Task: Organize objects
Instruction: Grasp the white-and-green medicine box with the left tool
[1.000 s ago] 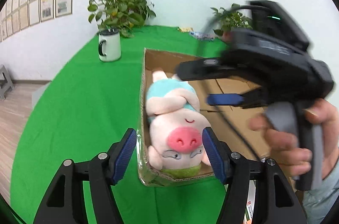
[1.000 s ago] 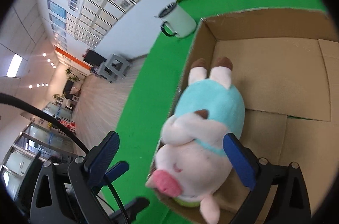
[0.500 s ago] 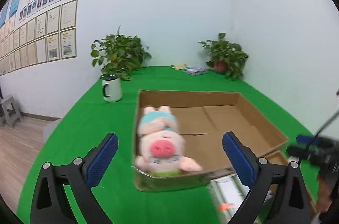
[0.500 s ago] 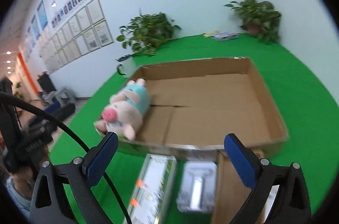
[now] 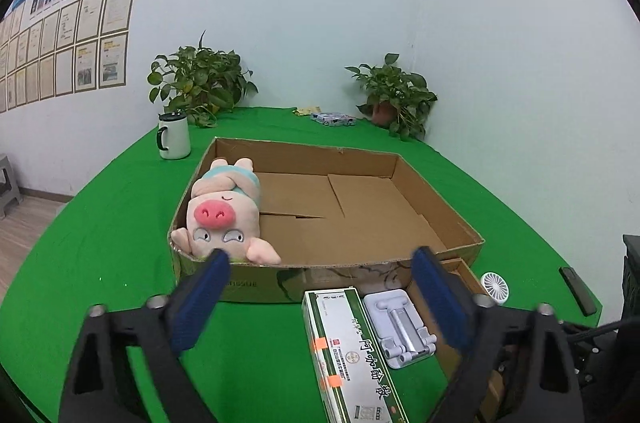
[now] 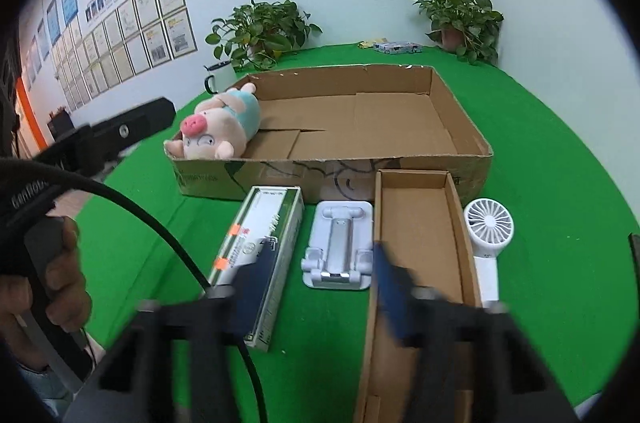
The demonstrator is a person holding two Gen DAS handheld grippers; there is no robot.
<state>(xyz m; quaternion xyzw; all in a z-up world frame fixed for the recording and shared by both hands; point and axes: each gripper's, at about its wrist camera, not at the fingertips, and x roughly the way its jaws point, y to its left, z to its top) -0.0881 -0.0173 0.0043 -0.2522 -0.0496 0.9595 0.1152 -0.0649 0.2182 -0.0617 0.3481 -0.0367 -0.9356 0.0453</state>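
sorting so far: one thing is packed, the plush pig point(image 5: 224, 215), which lies on its back in the near-left corner of the large cardboard box point(image 5: 440, 215); the rest of that box is bare.
waiting on the surface point(image 5: 100, 223): a long green-and-white carton point(image 6: 260, 255), a white folding stand point(image 6: 338, 249), a narrow open cardboard box point(image 6: 420, 231) and a small white hand fan point(image 6: 488, 231) lie in a row just in front of the big box.
left claw point(image 5: 320, 299): closing, pads apart with nothing between them, hovering over the carton and stand.
right claw point(image 6: 324, 287): closing, blurred, pads not touching anything; the stand lies beyond the gap.
away from the job: a mug point(image 5: 174, 137) and two potted plants stand further back.
judgement: early in the task, roughly one item in and four to go; the stand looks like the likely next pick.
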